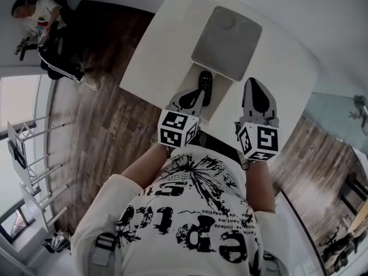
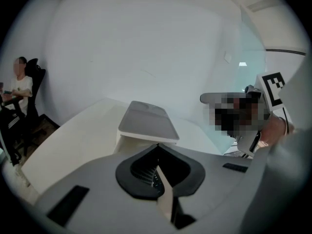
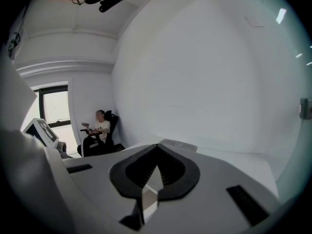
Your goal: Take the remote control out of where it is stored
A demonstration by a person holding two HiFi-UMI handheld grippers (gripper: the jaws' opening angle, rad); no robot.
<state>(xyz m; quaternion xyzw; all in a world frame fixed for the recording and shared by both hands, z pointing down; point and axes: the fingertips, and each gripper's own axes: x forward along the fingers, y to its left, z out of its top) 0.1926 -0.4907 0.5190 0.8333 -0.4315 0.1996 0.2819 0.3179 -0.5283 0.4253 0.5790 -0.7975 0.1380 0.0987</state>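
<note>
A black remote control (image 1: 205,87) lies in a white open compartment (image 1: 223,98) that juts toward me from under a grey lid (image 1: 227,42) on the white table (image 1: 155,56). My left gripper (image 1: 200,92) hovers just left of the remote's near end, jaws shut with nothing held. My right gripper (image 1: 253,83) hangs to the right of the compartment, its jaws closed and empty. In the left gripper view the shut tips (image 2: 156,146) point at the grey lid (image 2: 148,123). In the right gripper view the tips (image 3: 157,145) meet in front of the lid (image 3: 180,144).
A person sits in a black chair (image 1: 43,16) beyond the table's left side, over wooden floor (image 1: 109,125). The table's near edge runs just ahead of my torso. A glass partition (image 1: 339,114) stands at the right.
</note>
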